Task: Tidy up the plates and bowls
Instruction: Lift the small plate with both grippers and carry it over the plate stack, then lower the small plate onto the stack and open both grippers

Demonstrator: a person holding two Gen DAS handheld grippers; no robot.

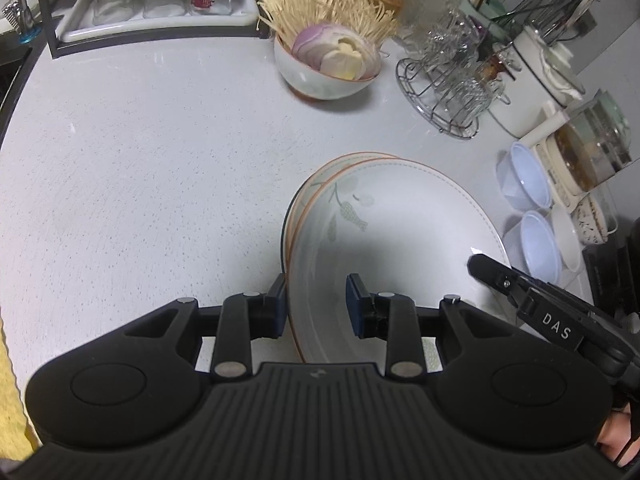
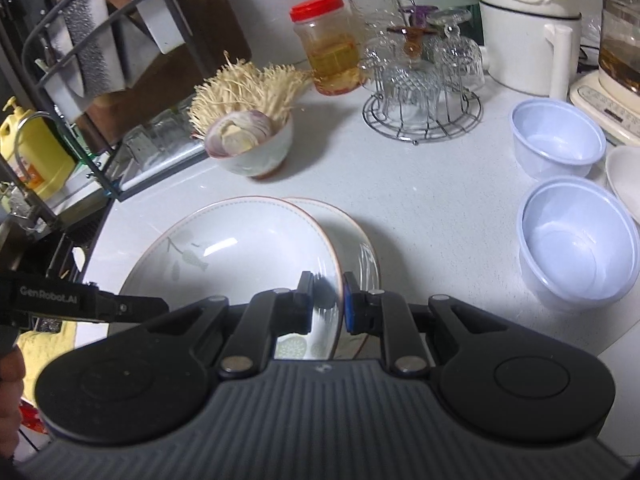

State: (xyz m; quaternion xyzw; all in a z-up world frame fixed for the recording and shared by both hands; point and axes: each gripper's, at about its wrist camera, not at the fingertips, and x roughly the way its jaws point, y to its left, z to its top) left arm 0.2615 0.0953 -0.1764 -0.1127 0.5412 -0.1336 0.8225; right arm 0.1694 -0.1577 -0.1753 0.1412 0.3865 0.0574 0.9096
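two glossy round ceramic plates (image 2: 248, 248) overlap on the speckled worktop (image 1: 140, 180); left gripper (image 1: 316, 304) and right gripper (image 2: 326, 300) each clamp the top plate's rim. two translucent plastic bowls (image 2: 576, 248) sit nearby.

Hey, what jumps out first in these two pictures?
The stacked plates at the front of the counter, their rims between the fingers of the left gripper and right gripper. Behind them, a bowl overflowing with enoki mushrooms and sliced onion.

two plates (image 2: 240, 248), three bowls (image 2: 558, 142)
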